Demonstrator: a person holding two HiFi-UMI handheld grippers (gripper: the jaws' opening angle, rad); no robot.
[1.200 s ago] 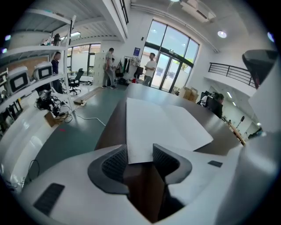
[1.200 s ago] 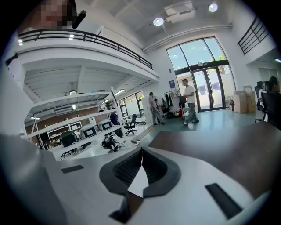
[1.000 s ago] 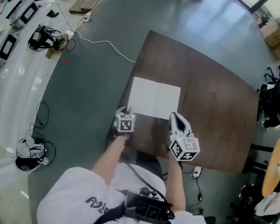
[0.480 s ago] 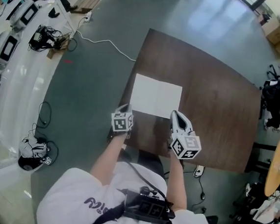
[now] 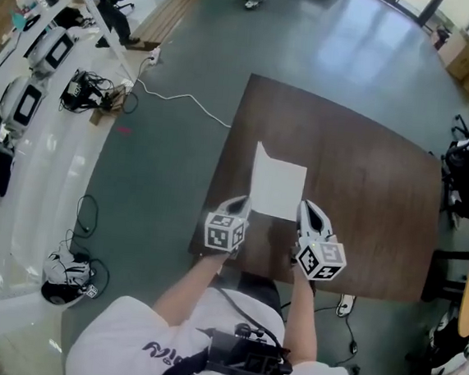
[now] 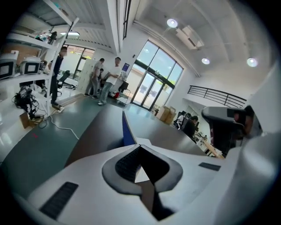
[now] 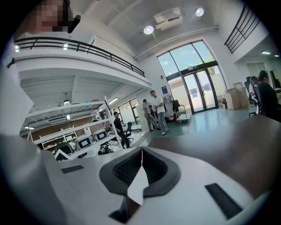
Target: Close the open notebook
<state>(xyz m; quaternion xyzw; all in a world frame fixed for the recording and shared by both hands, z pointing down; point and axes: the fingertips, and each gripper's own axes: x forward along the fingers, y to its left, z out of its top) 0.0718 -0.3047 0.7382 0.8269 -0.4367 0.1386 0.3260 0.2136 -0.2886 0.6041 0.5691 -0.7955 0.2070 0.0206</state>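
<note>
Notebook (image 5: 278,188) half-folded; left claw (image 5: 240,203) pinches upright cover, right claw (image 5: 308,207) pinches opposite page corner.

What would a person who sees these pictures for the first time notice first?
The white notebook on the dark brown table draws the eye: its left half stands nearly upright. The left gripper is shut on its blue cover at the near edge, and the right gripper is shut on the near right corner.

A big open lab hall: long white benches (image 5: 41,180) loaded with monitors (image 5: 21,103) and tangled cables (image 5: 83,90), polished grey floor (image 5: 161,175), mezzanine railing (image 7: 79,46), tall glass doors (image 7: 197,88), cardboard boxes (image 5: 463,54), people (image 7: 156,112) standing about
</note>
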